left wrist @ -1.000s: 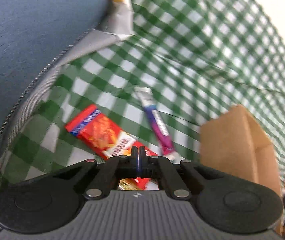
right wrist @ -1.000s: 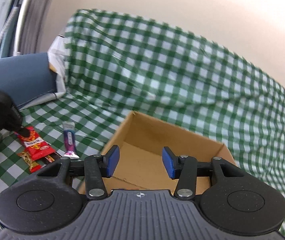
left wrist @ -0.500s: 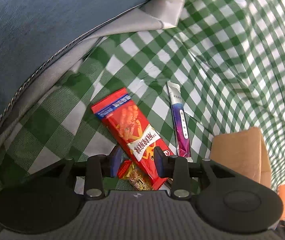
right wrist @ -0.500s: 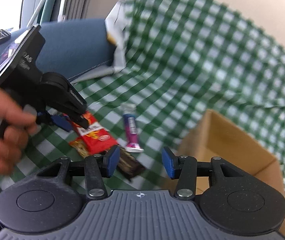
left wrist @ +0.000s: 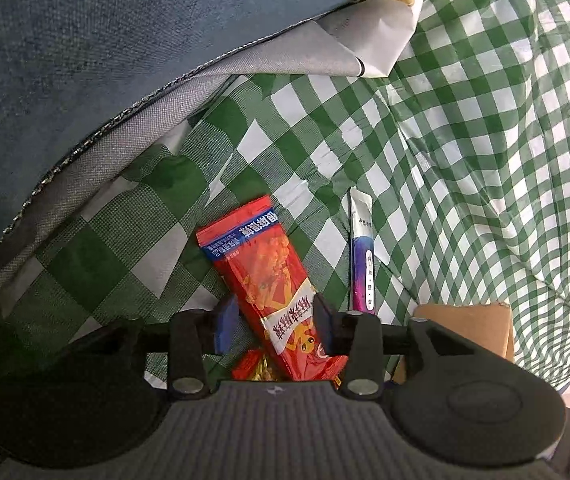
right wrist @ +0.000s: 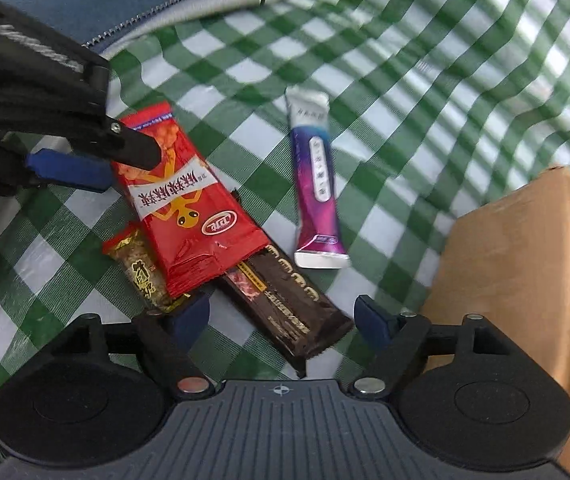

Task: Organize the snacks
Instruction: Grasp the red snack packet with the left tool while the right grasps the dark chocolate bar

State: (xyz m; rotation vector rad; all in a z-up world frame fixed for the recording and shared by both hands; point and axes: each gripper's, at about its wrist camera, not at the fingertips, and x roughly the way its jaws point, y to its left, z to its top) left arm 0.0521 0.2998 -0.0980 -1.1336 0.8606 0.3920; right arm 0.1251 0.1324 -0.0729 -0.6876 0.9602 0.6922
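- My left gripper (left wrist: 271, 320) points steeply down; its jaws are opening, with the red snack packet (left wrist: 269, 280) between the blue pads (left wrist: 224, 322). The pads straddle the packet without pressing on it.
- In the right wrist view, the left gripper (right wrist: 121, 160) reaches in from the left edge, its black finger over the packet's upper half.
- My right gripper (right wrist: 283, 320) also points down; its jaws are opening and stand wide apart. The dark brown bar (right wrist: 289, 304) lies between the fingertips, not pinched.
- Just past the right gripper's left fingertip lies a small gold-and-brown snack (right wrist: 141, 272), partly under the red snack packet (right wrist: 181, 200).
- Ahead of the right gripper and slightly right lies a purple-and-white sachet (right wrist: 317, 184), apart from the other snacks.
- To the right of both grippers stands the cardboard box (right wrist: 517, 264), near the sachet.
- All items rest on a green-and-white checked cloth (right wrist: 425, 80).
- Beyond the left gripper, a blue cushion (left wrist: 105, 40) with grey piping borders the cloth.
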